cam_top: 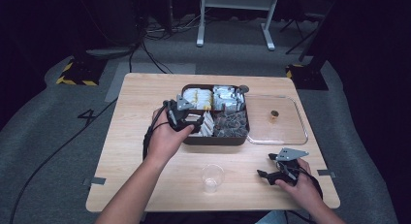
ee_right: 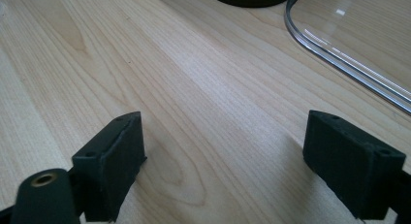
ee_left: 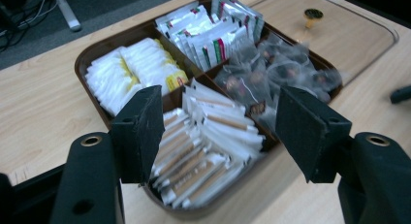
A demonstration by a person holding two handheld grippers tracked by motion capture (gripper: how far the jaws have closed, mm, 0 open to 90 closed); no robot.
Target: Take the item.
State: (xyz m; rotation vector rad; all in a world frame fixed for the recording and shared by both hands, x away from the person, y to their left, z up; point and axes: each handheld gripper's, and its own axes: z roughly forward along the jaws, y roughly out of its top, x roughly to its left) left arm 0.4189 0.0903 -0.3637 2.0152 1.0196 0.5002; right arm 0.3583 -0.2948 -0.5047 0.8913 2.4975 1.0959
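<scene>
Paper sticks (ee_left: 203,146) fill the tray's (ee_left: 92,54) near-left compartment, under the wide-open left gripper (ee_left: 218,127); right gripper (ee_right: 228,161) gapes near the table's (ee_right: 145,64) front-right corner.

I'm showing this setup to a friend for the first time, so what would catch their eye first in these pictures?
Probably the dark brown four-compartment tray at the middle of the light wooden table, packed with white, green-striped and dark sachets. The left claw hovers open over its near-left compartment of white wrapped sticks. Next, the clear plastic lid lying to the tray's right and the small clear plastic cup near the front edge.
</scene>
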